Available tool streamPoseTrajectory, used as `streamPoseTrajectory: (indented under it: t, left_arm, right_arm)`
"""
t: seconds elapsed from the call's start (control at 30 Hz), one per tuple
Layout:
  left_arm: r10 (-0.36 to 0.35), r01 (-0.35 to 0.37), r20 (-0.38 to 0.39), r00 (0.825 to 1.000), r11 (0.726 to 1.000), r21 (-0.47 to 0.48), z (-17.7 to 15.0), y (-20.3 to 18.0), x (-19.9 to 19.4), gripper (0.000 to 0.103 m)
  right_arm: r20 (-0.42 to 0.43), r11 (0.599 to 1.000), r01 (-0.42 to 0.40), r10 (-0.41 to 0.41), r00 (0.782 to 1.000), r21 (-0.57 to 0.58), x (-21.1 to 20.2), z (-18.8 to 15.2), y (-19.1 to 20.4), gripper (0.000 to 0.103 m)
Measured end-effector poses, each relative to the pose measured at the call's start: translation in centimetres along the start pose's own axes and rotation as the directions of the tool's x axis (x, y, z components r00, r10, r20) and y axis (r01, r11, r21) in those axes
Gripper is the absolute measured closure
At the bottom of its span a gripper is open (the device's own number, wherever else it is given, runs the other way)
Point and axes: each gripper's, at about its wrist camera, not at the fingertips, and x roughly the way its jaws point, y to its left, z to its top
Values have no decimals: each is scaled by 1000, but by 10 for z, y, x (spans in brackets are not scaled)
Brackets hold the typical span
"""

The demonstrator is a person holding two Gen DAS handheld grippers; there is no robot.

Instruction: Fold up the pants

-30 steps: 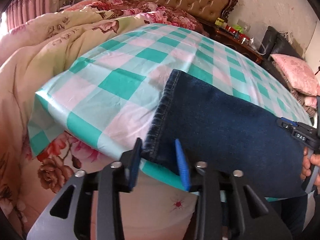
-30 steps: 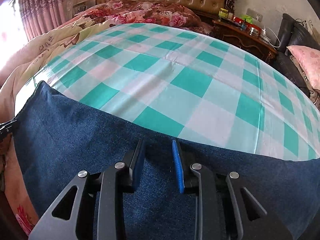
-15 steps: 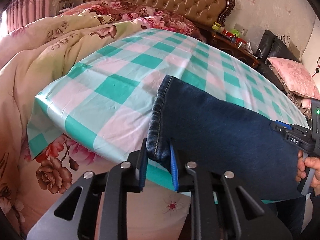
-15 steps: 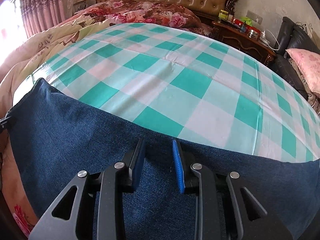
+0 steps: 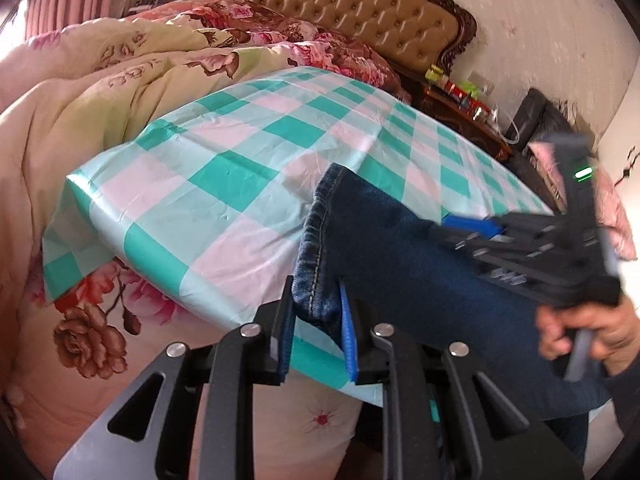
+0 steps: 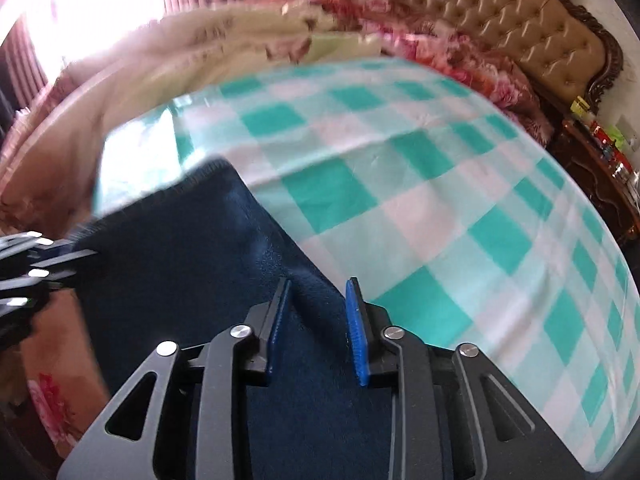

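Dark blue jeans (image 5: 420, 280) lie along the near edge of a green-and-white checked sheet (image 5: 224, 184) on the bed. My left gripper (image 5: 316, 328) is shut on the stitched hem end of the jeans (image 5: 312, 280) at the sheet's near edge. My right gripper (image 6: 316, 320) has its jaws around a raised fold of the jeans (image 6: 192, 248) and lifts it off the sheet (image 6: 440, 208). In the left wrist view the right gripper (image 5: 476, 228) comes in from the right, over the jeans. The right wrist view is blurred.
A floral quilt (image 5: 100, 92) is piled at the left of the bed. A tufted headboard (image 5: 336, 4) stands at the back. A dark nightstand (image 5: 460, 108) with small items and a pink pillow (image 5: 616, 216) are at the right.
My left gripper closed on the jeans hem. My right gripper has swung left toward the left gripper, carrying the jeans fold up and across the sheet.
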Motion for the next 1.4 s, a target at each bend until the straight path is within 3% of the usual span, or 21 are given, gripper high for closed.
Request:
streamPoseTrajectory:
  t: [0.03, 0.07, 0.1, 0.17, 0.27, 0.33, 0.4, 0.43, 0.57, 0.63, 0.7, 0.8, 0.9, 0.93, 1.0, 1.13, 1.17, 1.3, 1.4]
  left_arm:
    - [6, -6, 4, 1000, 1000, -5, 0, 1, 0, 62]
    - [10, -10, 6, 1000, 1000, -14, -2, 4, 0, 56]
    - [14, -14, 10, 1000, 1000, -13, -2, 6, 0, 51]
    - [38, -38, 1, 999, 999, 7, -4, 6, 3, 51]
    - [61, -60, -20, 998, 997, 53, -7, 2, 10, 51]
    - [89, -87, -26, 996, 993, 75, -7, 0, 12, 58]
    - [93, -91, -28, 995, 993, 71, -5, 0, 12, 69]
    - [59, -56, -42, 997, 996, 69, -3, -1, 13, 79]
    - [105, -98, -77, 991, 991, 89, -1, -9, 18, 79]
    - [81, -78, -87, 993, 996, 42, 2, -4, 17, 82]
    - [58, -57, -89, 994, 998, 15, 4, -2, 12, 83]
    - [97, -92, -55, 994, 992, 81, 9, -23, -5, 84]
    - [169, -168, 17, 986, 961, 219, 13, -71, -30, 85]
    - [198, -205, 53, 979, 934, 291, 12, -98, -39, 85]
    - [245, -271, 115, 963, 871, 409, 4, -142, -49, 85]
    - [279, -383, 262, 924, 657, 649, -45, -253, -56, 88]
    - [261, -396, 298, 918, 590, 703, -69, -284, -54, 88]
    - [174, -367, 323, 930, 432, 824, -160, -364, -38, 88]
    - [164, -351, 312, 936, 357, 866, -214, -391, -20, 89]
  right_arm:
    - [8, 1000, -4, 4, 1000, 17, 0, 0, -3, 80]
    - [4, 1000, -8, 8, 1000, 28, -1, 0, -4, 80]
    - [1, 999, -9, 9, 1000, 35, -2, 0, -5, 80]
    - [1, 999, -22, 22, 1000, 49, 0, -2, -8, 80]
    - [-3, 995, -52, 52, 999, 89, 2, -2, -12, 80]
    - [-7, 991, -66, 67, 998, 113, 4, -1, -16, 80]
    - [-7, 987, -80, 82, 997, 139, 7, 3, -20, 79]
    - [-6, 982, -96, 98, 995, 165, 9, 4, -24, 78]
    - [22, 958, -86, 83, 996, 273, -3, 0, -45, 74]
    - [63, 930, -129, 114, 992, 345, -25, -12, -60, 66]
    - [43, 900, -134, 128, 991, 415, -45, -36, -76, 55]
    - [50, 844, -194, 196, 979, 500, -71, -79, -97, 48]
    - [108, 726, -290, 287, 952, 623, -92, -127, -124, 37]
    - [142, 653, -351, 352, 925, 671, -96, -145, -134, 37]
    - [192, 557, -415, 415, 889, 719, -104, -170, -147, 37]
    - [301, 404, -485, 438, 847, 776, -132, -222, -178, 30]
    - [320, 380, -496, 439, 840, 781, -138, -233, -184, 29]
    - [375, 306, -516, 416, 828, 800, -160, -280, -211, 28]
    - [376, 280, -507, 411, 831, 815, -162, -302, -219, 28]
